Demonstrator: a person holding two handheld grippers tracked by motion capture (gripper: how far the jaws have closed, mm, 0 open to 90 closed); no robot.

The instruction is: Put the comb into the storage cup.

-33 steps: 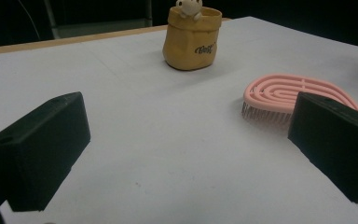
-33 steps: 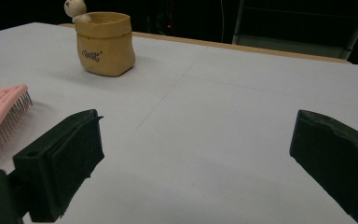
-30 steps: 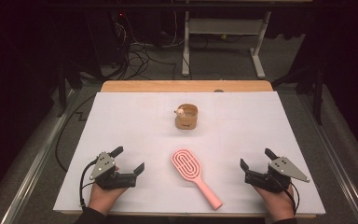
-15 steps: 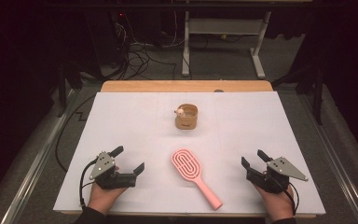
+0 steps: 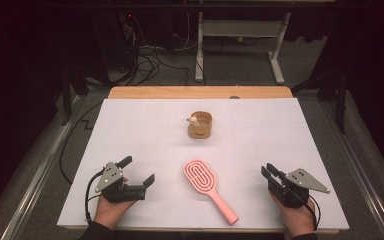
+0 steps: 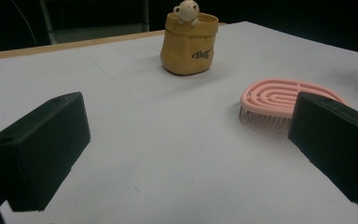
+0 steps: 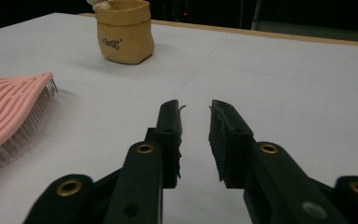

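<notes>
Fingers of the right gripper [image 5: 271, 172] have just been closing and now stand narrow with nothing between them, while the left gripper [image 5: 139, 170] holds its jaws wide and empty. Nothing is grasped yet, so all the work seems left to do. A pink plastic paddle hairbrush [image 5: 209, 187] lies untouched near the desk's [image 5: 130, 125] front edge, between both grippers. A small tan pouch-shaped pot with a bear figure [image 5: 200, 125] stands toward the far edge. Both hands rest low at the front corners, grippers pointing forward.
</notes>
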